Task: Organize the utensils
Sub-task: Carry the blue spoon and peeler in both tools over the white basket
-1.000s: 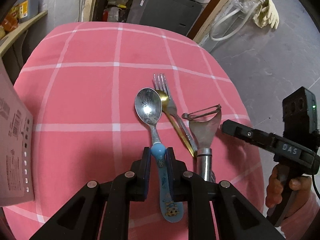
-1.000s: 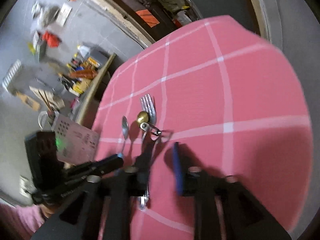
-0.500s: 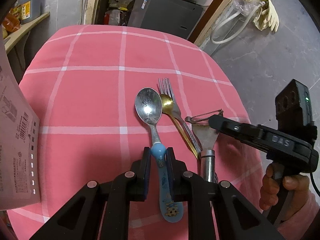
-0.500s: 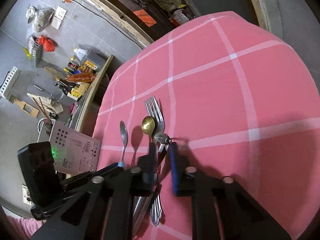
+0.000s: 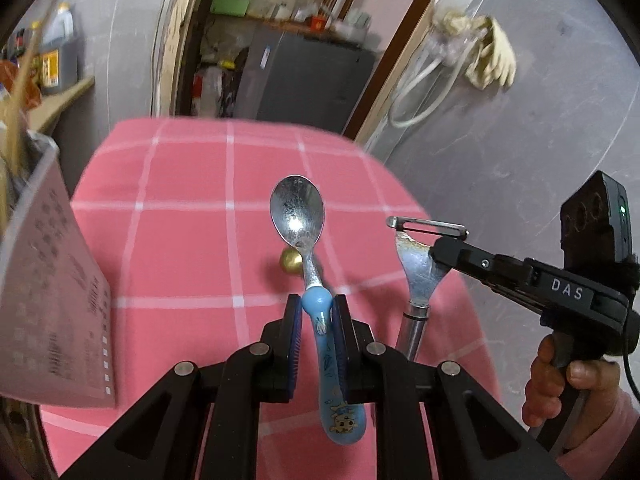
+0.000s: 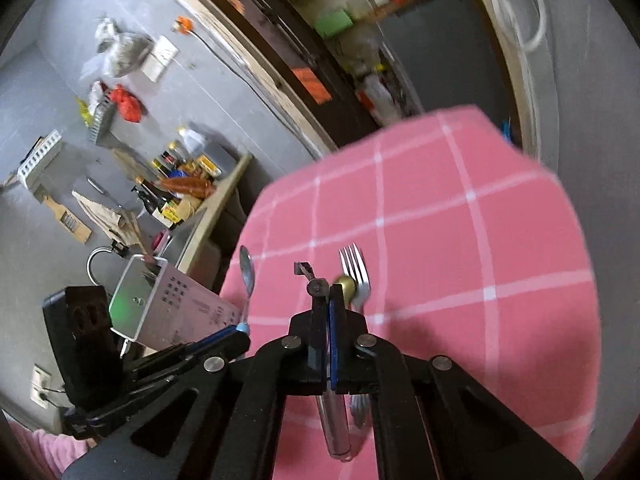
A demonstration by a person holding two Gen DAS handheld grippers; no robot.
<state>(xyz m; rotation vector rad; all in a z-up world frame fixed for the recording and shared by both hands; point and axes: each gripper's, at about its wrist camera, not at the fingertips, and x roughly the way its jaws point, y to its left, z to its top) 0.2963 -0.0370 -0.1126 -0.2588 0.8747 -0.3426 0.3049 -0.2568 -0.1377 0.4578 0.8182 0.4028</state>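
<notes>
- Nearest, the left gripper has its jaws clamped on the blue handle of the spoon, bowl pointing ahead and clear of the desk, presumably lifted for carrying to a holder.
- Just right of those jaws, the right gripper has just been closing and now pinches the flat neck of the peeler; its tube handle hangs below the jaws, so the grip looks thin and may let it swing.
- Beyond the right jaws, the fork and a gold spoon lie together on the desk, not yet sorted.
- Left of the left jaws stands a box, likely the holder.
</notes>
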